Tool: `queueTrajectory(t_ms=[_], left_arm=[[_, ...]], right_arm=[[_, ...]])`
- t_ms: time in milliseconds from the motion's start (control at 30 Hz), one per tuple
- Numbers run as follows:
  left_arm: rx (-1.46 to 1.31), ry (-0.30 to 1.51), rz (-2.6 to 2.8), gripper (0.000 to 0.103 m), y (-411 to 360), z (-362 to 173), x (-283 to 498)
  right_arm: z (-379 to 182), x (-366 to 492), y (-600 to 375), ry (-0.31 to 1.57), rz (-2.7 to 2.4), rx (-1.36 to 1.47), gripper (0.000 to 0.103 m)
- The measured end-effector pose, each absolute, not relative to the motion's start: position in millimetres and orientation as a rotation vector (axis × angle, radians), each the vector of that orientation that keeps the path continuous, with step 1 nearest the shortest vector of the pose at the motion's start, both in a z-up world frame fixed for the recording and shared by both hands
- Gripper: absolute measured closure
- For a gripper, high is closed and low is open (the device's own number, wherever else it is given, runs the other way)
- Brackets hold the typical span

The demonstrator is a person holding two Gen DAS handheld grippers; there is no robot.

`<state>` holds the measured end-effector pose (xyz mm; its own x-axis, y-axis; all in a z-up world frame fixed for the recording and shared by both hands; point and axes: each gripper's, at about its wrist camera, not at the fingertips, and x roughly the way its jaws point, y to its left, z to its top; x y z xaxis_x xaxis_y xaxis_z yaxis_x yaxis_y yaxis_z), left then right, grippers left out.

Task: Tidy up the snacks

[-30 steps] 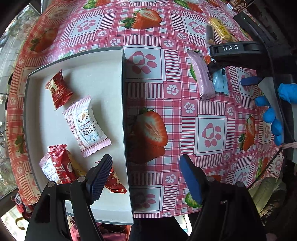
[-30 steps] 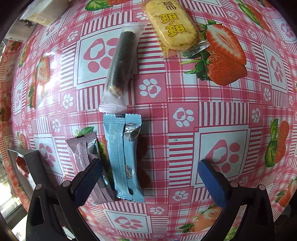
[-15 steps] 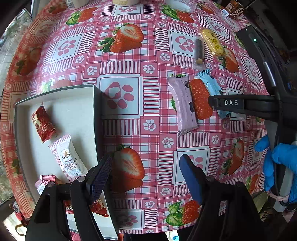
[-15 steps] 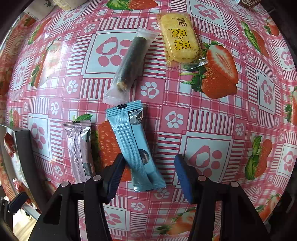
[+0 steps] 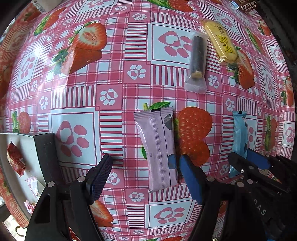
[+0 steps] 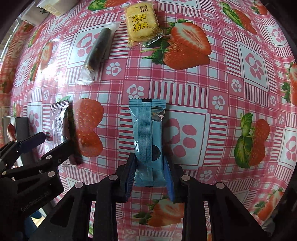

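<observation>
One blue packet [image 6: 148, 140] — between pinching jaws

— What do we see apart from the snacks?
— We see the surface [image 5: 115, 77], covered in a pink checked cloth printed with strawberries and paw prints.
— Anything at the far edge?
— We make out a pale carton [image 6: 53, 7] at the far left corner.
</observation>
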<state>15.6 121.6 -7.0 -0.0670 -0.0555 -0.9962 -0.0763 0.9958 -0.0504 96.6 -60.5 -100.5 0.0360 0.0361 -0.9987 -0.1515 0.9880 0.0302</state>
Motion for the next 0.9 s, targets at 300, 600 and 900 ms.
queueTrajectory(t_ms=[300,600,900], left_arm=[[0.001,1.6,-0.022,0.076,107.0,3.6,0.1],[0.086,1.63,-0.093,0.063,113.9,-0.7,-81.1],[0.039,1.627,-0.079,0.027,154.8,7.5,-85.2]], right_arm=[[-107.7,38.9,-74.1,1.543,0.17,-0.065,0.072],[-127.4,-52.0,-115.1,1.611,0.149,0.02,0.072],[-124.1,-89.5,-176.5,1.589,0.041,0.159,0.009]])
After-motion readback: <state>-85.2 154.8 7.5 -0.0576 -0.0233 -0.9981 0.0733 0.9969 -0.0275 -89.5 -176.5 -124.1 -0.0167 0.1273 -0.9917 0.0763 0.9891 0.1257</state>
